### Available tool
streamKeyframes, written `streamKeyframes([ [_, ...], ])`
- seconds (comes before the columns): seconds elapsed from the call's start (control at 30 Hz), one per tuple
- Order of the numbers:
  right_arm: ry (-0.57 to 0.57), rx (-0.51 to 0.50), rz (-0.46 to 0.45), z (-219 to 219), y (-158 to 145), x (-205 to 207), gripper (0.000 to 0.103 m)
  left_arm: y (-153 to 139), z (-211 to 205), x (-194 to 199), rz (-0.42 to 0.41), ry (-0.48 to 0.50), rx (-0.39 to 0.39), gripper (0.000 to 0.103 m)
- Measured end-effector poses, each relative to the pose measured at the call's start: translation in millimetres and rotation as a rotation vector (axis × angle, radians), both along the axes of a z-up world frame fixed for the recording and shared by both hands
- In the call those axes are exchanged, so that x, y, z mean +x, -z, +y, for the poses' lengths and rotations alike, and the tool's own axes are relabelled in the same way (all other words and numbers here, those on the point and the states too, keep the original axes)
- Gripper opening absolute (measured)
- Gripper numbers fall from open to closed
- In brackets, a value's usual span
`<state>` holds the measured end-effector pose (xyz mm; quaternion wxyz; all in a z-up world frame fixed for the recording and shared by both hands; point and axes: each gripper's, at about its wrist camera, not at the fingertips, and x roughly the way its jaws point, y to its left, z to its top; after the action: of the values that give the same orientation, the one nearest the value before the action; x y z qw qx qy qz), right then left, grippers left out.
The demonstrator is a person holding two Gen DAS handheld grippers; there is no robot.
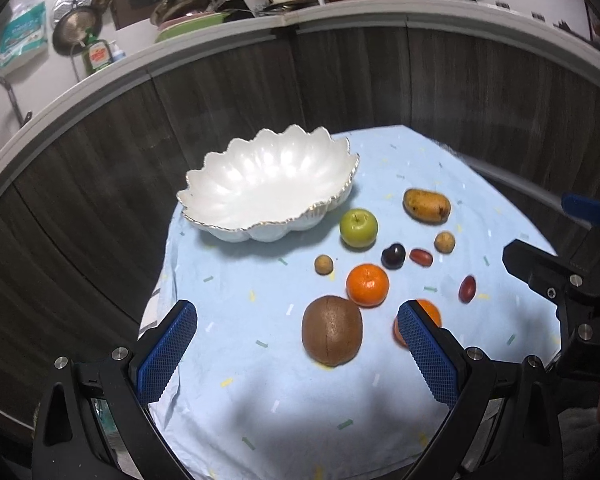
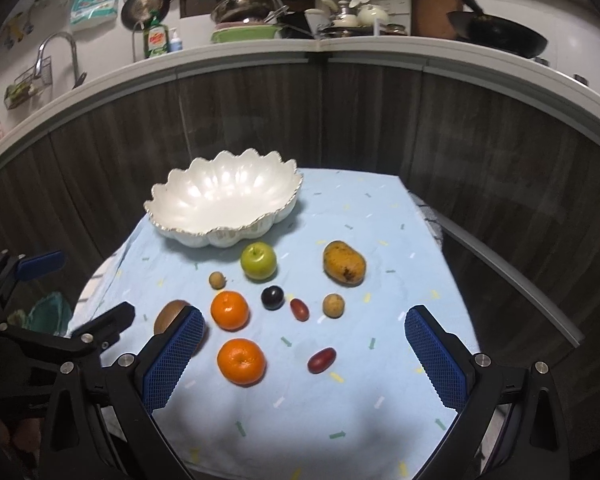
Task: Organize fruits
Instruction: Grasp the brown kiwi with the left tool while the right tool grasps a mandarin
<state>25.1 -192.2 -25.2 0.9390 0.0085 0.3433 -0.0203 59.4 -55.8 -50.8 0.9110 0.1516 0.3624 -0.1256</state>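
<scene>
A white scalloped bowl [image 1: 268, 188] [image 2: 224, 204] stands empty at the far left of a light blue cloth. Fruit lies loose in front of it: a green apple [image 1: 358, 227] [image 2: 259, 261], a mango [image 1: 427, 205] [image 2: 344, 263], two oranges [image 1: 367, 284] [image 2: 241, 361], a brown kiwi [image 1: 332, 330] [image 2: 168, 314], a dark plum [image 1: 393, 255] [image 2: 272, 297], red dates [image 1: 467, 289] [image 2: 321, 360] and small tan longans [image 1: 323, 264] [image 2: 333, 305]. My left gripper [image 1: 298, 350] hovers open just before the kiwi. My right gripper [image 2: 306, 360] hovers open around the near orange and date.
The cloth-covered table [image 2: 380, 216] ends close behind the bowl against dark wood panelling [image 2: 364, 120]. Above runs a counter with a wok [image 2: 500, 36], dishes and a tap [image 2: 60, 52]. The other gripper's black frame shows at the right edge [image 1: 572, 292] and left edge [image 2: 32, 328].
</scene>
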Motion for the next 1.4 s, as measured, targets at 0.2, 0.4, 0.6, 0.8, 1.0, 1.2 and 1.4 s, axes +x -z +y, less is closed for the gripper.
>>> streamKeyframes([
  [0.2,-0.049,0.013,0.056,6.8,20.5,12.2,0.097,21.0,-0.6,4.5,0.044,0.042,0.001,0.102],
  [0.4,-0.069,0.035,0.119,8.5,40.7,23.3,0.091,42.1,-0.7,10.7,0.086,0.086,-0.009,0.102],
  [0.6,-0.104,0.059,0.171,14.2,59.2,35.2,0.085,62.0,-2.4,22.3,0.136,0.105,-0.011,0.095],
  [0.8,-0.138,0.087,0.214,19.9,73.2,44.4,0.082,73.0,-1.8,30.1,0.154,0.127,-0.016,0.092],
  [1.0,-0.159,0.119,0.262,23.2,86.1,52.2,0.073,81.6,-3.1,35.1,0.176,0.158,-0.033,0.091],
  [1.2,-0.160,0.149,0.301,23.1,97.0,58.8,0.069,94.5,-4.4,43.4,0.227,0.167,-0.052,0.084],
  [1.4,-0.161,0.185,0.335,22.3,107.3,66.1,0.066,104.3,-3.2,50.2,0.256,0.163,-0.073,0.080],
])
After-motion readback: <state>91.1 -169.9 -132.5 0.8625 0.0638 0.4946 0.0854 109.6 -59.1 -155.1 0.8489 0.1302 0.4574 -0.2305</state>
